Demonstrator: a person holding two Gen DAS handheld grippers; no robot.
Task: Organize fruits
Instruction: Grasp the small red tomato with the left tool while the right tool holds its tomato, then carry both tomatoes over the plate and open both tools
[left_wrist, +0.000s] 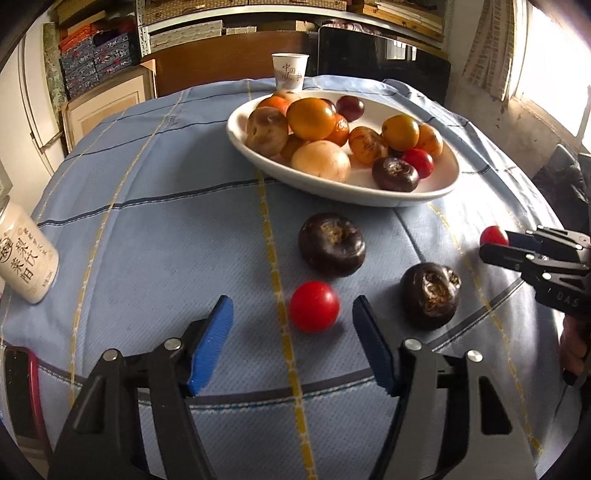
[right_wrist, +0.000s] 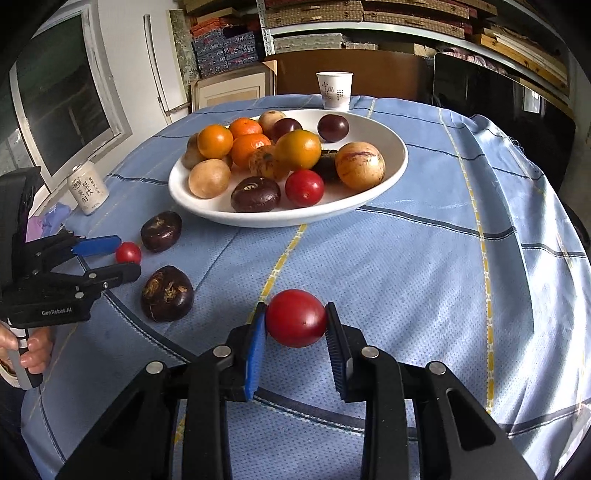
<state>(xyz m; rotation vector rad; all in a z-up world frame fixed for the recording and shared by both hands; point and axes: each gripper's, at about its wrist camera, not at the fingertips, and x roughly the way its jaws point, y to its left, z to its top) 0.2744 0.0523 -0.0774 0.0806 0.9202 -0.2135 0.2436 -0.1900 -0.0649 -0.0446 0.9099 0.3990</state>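
Right tongs clamped on one red tomato; left tongs open round another; white bowl mostly filled, two dark fruits left.

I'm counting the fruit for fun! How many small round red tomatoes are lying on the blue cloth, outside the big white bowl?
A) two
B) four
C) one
A: one small round red tomato sits between the right gripper fingers, another lies by the left gripper.
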